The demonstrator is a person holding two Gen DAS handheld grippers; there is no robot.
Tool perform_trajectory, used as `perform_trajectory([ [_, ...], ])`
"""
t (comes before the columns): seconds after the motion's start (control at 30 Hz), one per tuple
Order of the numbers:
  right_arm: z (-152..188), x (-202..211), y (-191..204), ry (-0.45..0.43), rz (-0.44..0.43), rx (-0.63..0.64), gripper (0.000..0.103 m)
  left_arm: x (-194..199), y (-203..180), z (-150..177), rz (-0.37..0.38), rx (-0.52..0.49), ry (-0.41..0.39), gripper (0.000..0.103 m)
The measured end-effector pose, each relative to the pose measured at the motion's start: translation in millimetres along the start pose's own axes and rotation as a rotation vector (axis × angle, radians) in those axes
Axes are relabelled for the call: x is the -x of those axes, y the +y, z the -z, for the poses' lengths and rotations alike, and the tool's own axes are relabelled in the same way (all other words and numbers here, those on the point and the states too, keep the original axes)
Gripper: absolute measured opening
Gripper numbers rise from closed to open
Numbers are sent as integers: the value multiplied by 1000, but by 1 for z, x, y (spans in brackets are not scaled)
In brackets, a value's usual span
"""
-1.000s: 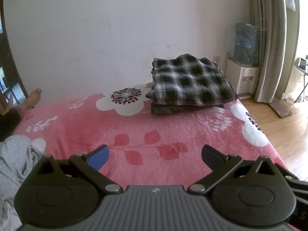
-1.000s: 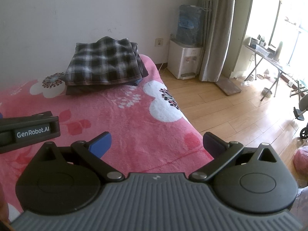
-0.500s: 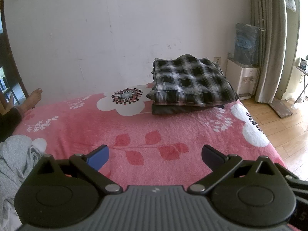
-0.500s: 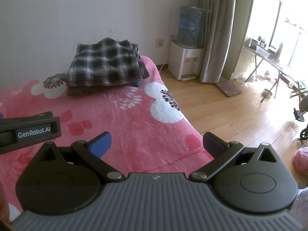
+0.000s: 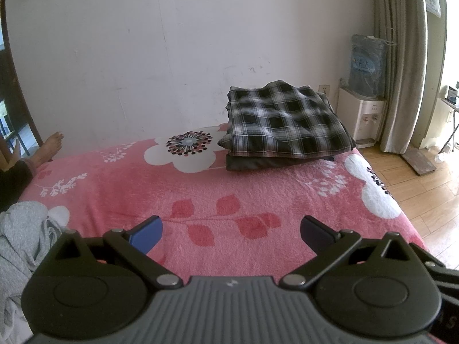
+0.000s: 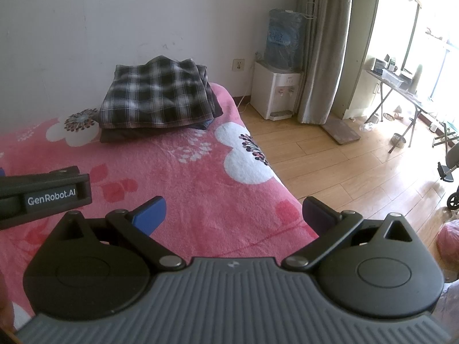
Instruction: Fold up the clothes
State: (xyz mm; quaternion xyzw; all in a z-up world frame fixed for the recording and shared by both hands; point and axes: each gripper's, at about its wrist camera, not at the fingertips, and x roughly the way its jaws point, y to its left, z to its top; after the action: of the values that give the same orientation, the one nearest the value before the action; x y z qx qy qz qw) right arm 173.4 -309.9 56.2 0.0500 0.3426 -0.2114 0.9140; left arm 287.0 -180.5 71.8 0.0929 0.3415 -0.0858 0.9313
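A folded black-and-white plaid garment [image 5: 284,123] lies on a dark folded garment [image 5: 258,164] at the far end of the pink flowered bed [image 5: 200,189]; the stack also shows in the right wrist view [image 6: 156,97]. A crumpled grey garment [image 5: 20,243] lies at the bed's near left. My left gripper [image 5: 231,233] is open and empty above the near part of the bed. My right gripper [image 6: 233,215] is open and empty over the bed's right edge. The left gripper's body [image 6: 43,197] shows at the left of the right wrist view.
A person's bare foot [image 5: 50,146] rests at the bed's far left. A white wall stands behind the bed. A water dispenser [image 6: 276,91], curtains [image 6: 324,46] and wooden floor [image 6: 344,166] lie to the right. A folding table [image 6: 401,91] stands by the window.
Both views have shifted very slightly; the plaid stack sits a little further right in the right wrist view. Both grippers stay open and empty.
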Motion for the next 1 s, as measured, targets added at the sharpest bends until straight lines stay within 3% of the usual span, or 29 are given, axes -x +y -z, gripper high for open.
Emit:
perform_trajectory([
  [1.0, 0, 0, 1, -1, 2, 4, 102, 1, 0, 0, -3, 3, 2, 103],
])
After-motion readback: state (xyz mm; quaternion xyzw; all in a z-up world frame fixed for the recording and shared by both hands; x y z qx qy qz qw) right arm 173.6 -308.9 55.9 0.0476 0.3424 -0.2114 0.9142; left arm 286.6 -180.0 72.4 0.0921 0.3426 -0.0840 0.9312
